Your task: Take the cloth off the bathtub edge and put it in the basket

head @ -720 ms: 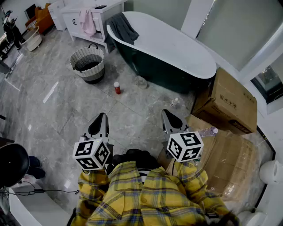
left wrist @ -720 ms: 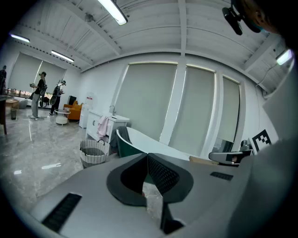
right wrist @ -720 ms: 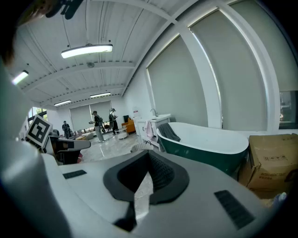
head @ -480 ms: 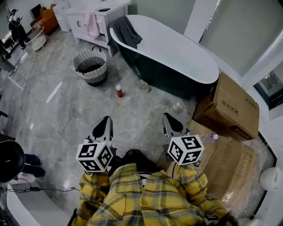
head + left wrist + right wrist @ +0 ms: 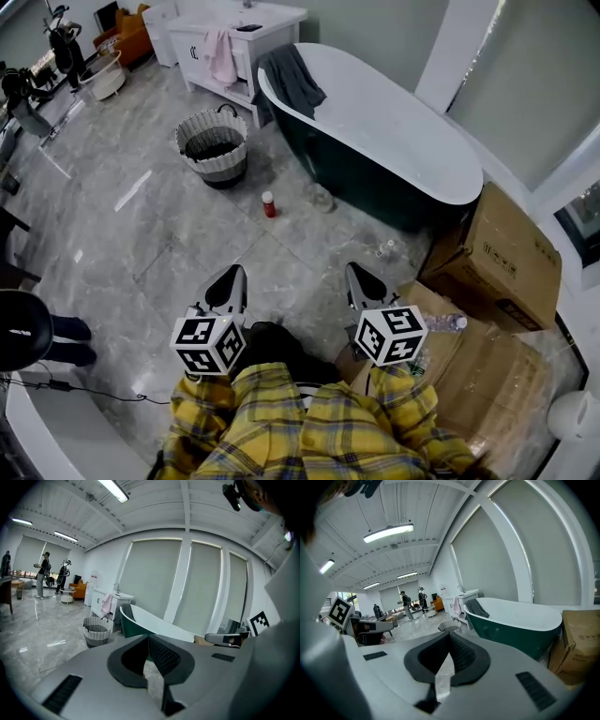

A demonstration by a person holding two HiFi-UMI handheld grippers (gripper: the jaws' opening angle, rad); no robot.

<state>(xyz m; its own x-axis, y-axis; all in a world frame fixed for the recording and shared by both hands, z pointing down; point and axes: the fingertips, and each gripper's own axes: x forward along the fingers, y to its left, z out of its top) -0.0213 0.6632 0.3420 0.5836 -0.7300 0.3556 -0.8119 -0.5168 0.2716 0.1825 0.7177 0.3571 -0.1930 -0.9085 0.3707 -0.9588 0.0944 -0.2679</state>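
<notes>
Across the bathtub point(image 5: 394, 127) end, the grey cloth point(image 5: 292, 79) hangs downward.

Yellow plaid sleeves point(image 5: 309, 427); grey left gripper point(image 5: 233, 274) and right gripper point(image 5: 355, 272) carry black jaws, marker cubes point(image 5: 208, 343).

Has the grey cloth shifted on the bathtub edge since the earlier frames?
No. The grey cloth still hangs over the bathtub end beside the white cabinet, at the same spot on the rim; only the head view itself has drifted.
</notes>
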